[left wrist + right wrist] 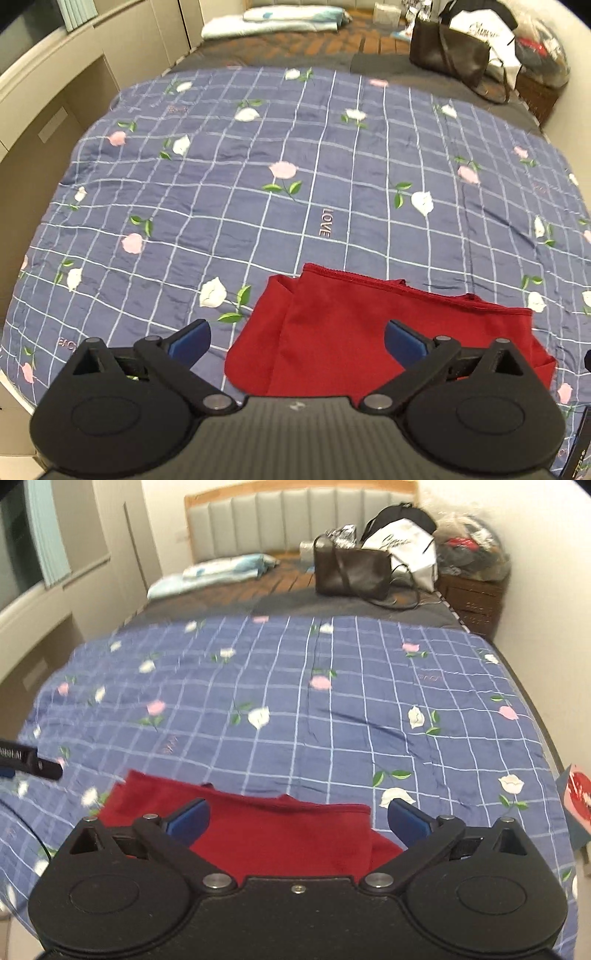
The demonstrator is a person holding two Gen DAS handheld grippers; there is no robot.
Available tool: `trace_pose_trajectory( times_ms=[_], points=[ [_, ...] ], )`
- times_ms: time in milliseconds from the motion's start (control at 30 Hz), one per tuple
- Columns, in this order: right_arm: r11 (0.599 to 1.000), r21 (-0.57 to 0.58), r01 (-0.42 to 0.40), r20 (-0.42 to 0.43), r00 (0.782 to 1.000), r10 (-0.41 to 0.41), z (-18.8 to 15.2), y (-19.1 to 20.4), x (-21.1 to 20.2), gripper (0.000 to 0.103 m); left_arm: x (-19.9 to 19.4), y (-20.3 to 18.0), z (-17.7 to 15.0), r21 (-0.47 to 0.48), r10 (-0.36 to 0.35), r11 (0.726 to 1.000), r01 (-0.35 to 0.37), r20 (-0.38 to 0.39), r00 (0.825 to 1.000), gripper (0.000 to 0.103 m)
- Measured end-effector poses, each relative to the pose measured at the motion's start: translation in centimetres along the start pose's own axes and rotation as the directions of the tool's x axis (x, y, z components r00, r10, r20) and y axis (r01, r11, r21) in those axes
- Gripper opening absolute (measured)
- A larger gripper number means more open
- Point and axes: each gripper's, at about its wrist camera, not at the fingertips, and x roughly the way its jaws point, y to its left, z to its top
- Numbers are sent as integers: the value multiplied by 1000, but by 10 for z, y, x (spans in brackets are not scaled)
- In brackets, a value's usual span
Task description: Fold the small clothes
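A small dark red garment (354, 332) lies folded and flat on the blue checked quilt (295, 166), near the bed's front edge. My left gripper (297, 341) hovers above its near part, jaws wide open, blue pads (190, 341) empty. In the right wrist view the same red garment (280, 830) lies under my right gripper (297, 821), which is also wide open and holds nothing. The near edge of the garment is hidden behind both gripper bodies. A piece of the left tool (29, 764) pokes in at the left edge of the right wrist view.
The flowered quilt (332, 701) covers most of the bed. At the far end lie a folded pale towel (273, 20), a brown handbag (351, 572), a white bag (406, 542) and a clutter pile on a wooden cabinet (472, 590). Beige cupboards (55, 92) line the left side.
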Motion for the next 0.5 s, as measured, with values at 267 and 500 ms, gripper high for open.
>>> trace_pose_trajectory(
  times_ms=[267,500],
  points=[
    [999,47,-4,92,996,0,-19,29,-57,102,-60,25,-37,-20,-39,999,40,74,996,102],
    [997,80,-10,140,990,-1,-56,58,-114,102,-103,57,-85,-45,-63,997,68,106,992,102]
  ],
)
